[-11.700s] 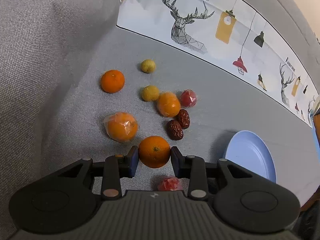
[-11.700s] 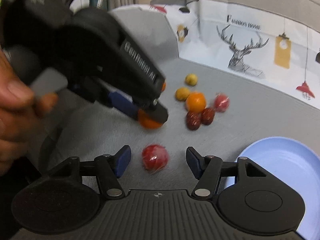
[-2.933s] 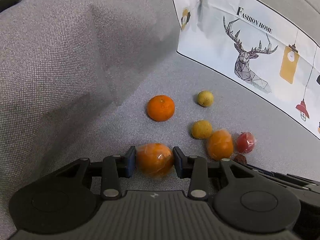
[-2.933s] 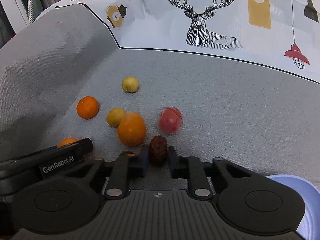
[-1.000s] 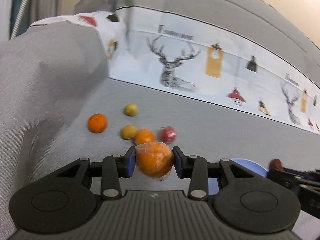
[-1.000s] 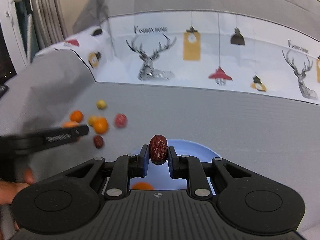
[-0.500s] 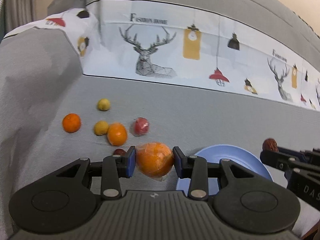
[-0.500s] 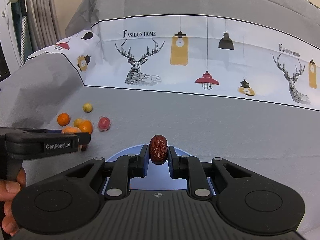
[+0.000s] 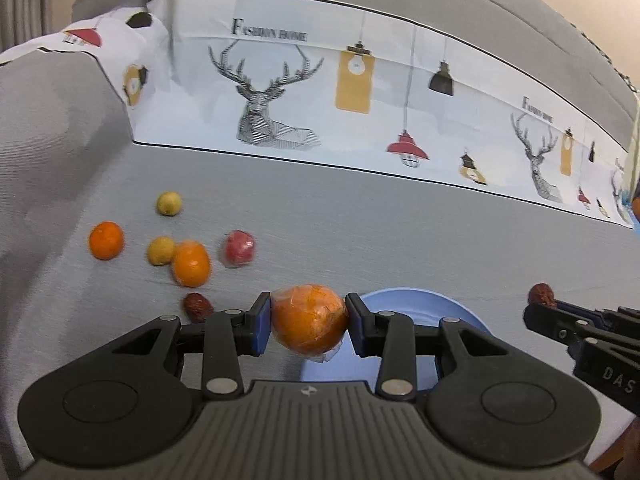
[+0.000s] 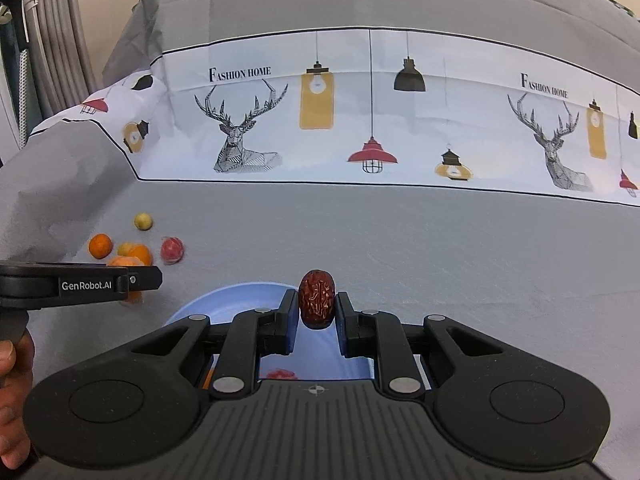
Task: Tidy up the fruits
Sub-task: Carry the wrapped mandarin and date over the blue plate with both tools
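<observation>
My left gripper (image 9: 308, 322) is shut on a plastic-wrapped orange (image 9: 309, 318), held in the air just left of the blue plate (image 9: 416, 304). My right gripper (image 10: 317, 306) is shut on a wrinkled red date (image 10: 316, 298), held above the blue plate (image 10: 236, 298). An orange fruit and a red wrapped fruit (image 10: 282, 374) show in the plate under the right gripper. On the grey cloth to the left lie a small orange (image 9: 106, 240), two yellow fruits (image 9: 168, 203), a wrapped orange (image 9: 191, 263), a red wrapped fruit (image 9: 238, 248) and a date (image 9: 197, 306).
The surface is a grey cloth with a raised fold at the left (image 9: 52, 128). A white printed backdrop with deer and lamps (image 10: 360, 120) stands behind. The left gripper's arm (image 10: 80, 284) and a hand (image 10: 12, 400) show at the left of the right wrist view.
Both grippers have carried their fruit from the pile toward the plate. Over the last half second both views shifted slightly right; both grips are unchanged.
</observation>
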A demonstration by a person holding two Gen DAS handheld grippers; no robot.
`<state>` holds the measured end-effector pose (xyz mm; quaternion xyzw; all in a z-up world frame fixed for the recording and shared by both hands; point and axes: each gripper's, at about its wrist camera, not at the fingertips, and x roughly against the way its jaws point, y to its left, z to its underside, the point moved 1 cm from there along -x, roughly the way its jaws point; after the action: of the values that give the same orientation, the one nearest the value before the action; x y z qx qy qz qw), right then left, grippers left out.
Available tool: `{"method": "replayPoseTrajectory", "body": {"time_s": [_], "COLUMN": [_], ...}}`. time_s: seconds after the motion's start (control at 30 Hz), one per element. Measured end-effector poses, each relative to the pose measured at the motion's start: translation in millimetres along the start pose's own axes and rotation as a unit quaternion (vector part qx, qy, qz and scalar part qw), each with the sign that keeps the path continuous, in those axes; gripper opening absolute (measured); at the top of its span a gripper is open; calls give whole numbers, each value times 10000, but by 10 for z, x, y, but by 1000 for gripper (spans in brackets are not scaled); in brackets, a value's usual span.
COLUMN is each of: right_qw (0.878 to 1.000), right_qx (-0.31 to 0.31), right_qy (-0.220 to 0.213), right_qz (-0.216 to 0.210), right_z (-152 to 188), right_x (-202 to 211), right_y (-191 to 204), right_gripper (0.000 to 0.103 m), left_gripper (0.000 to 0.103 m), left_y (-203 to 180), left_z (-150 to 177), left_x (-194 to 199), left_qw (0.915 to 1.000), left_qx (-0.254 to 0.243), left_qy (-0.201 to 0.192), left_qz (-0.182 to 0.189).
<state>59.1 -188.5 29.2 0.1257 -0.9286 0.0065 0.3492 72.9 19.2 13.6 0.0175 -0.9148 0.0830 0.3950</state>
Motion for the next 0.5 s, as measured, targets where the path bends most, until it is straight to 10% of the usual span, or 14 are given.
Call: {"method": "replayPoseTrajectory", "body": {"time_s": [0.5], "right_qw": [9945], "right_qx": [463], "right_qy": [847], "right_qz": [-395], "right_z": [231], "right_x": [-114], "right_y": [60], "right_gripper": [20], "left_gripper": [43], "left_y": [-340], "left_z": [99], "left_x": [-88], "left_qw": [9982], "left_qx": [-376], "left_qy": [160], "left_qz": [432]}}
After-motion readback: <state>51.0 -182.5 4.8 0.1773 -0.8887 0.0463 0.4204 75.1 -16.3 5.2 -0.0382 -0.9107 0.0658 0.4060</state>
